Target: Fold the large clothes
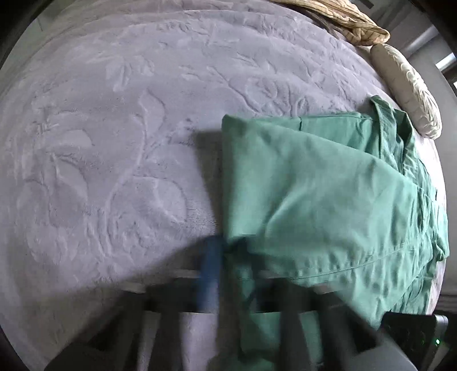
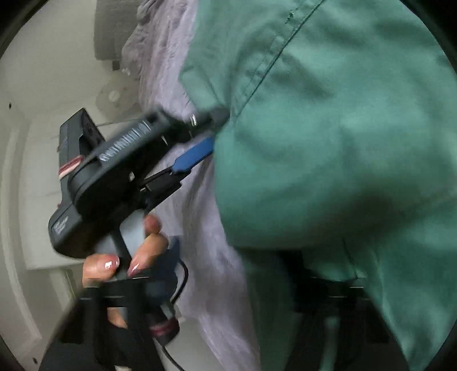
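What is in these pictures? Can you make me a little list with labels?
clothing: green garment, partly folded, lying on the bed
bed cover: grey blanket with a leaf pattern
pillows: cream pillow and tan pillow at the far edge
left hand-held gripper: shut on the green garment's edge
right hand-held gripper: hidden under the garment, cannot tell
person: hand on the left gripper's handle

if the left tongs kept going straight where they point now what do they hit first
The green garment: its near corner is already pinched in the left tongs. Straight on, they would likely press that cloth into the grey embossed blanket beneath, though depth is unclear.
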A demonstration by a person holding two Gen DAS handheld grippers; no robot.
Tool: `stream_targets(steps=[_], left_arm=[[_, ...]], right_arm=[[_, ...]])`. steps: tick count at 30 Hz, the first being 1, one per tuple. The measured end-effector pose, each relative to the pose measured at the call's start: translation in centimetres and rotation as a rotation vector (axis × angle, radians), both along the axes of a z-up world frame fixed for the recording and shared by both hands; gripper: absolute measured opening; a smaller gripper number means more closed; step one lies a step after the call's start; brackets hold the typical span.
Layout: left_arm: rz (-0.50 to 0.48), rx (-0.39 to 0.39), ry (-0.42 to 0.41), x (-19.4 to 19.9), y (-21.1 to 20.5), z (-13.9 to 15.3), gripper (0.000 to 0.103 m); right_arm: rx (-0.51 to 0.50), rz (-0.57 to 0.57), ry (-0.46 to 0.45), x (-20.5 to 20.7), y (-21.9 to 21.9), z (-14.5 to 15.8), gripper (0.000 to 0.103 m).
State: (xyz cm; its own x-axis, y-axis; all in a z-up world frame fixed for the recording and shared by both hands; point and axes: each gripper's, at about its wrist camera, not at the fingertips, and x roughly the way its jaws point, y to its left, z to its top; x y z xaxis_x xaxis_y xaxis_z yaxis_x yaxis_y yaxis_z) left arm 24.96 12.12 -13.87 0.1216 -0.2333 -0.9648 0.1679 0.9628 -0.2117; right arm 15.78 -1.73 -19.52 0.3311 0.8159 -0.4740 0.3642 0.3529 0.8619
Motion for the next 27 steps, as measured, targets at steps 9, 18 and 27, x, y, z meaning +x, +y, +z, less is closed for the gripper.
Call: stream_targets(steps=[9, 18, 27], left_arm=[[-0.012, 0.131, -0.086, 0.9, -0.9, 0.1, 0.006], [-0.022, 0.139, -0.222, -2.9, -1.7, 6.2, 0.006], [-0.046, 0.283, -0.158, -7.1, -4.5, 0.8, 0.006]], right_arm=[[0.003, 0.110, 0.102, 0.1, 5.3, -4.2, 0.000], [-0.286, 0.242, -0.075, -0.1, -1.1, 4.6, 0.049], [-0.774, -0.075, 0.045, 0.7, -19.0, 5.7, 0.032]])
